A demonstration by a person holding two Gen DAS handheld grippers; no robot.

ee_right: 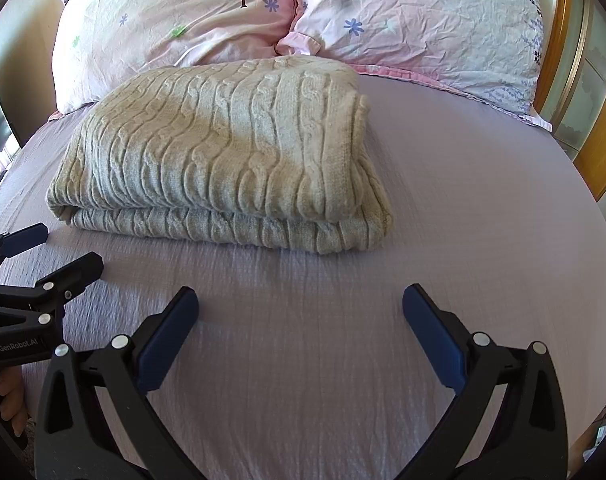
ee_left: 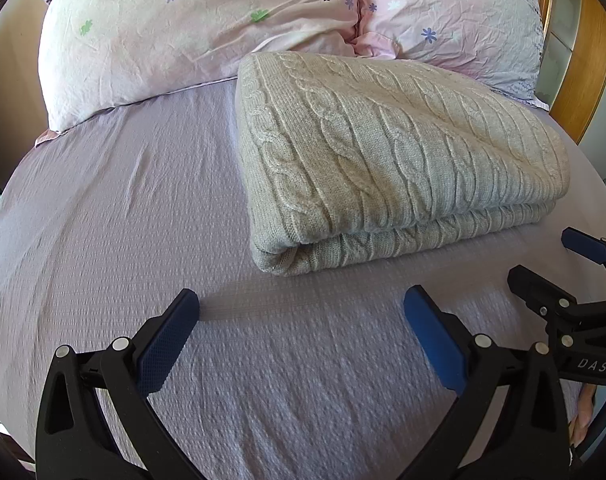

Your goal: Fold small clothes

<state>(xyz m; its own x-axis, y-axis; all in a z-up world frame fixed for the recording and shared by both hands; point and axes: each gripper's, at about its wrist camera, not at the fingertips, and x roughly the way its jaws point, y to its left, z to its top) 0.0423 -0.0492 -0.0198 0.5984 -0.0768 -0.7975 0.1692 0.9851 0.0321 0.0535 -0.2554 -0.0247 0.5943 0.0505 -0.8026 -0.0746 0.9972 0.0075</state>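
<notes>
One folded cable-knit sweater (ee_left: 387,160) lies on one bed (ee_left: 103,220) beneath two floral pillows, the left pillow (ee_left: 183,32) and the right pillow (ee_left: 455,16); two grippers, left gripper (ee_left: 301,316) and right gripper (ee_right: 301,314), each show two blue-padded fingers spread apart.

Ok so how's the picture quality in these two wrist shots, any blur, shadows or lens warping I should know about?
Left wrist view: strong fisheye bending with dark corners, the bed sheet smeared by motion blur near the left gripper, while the folded knit sweater is sharper. Right wrist view: same warping, sheet streaked before the right gripper, soft daylight, a shadow patch across the sweater's top.
</notes>
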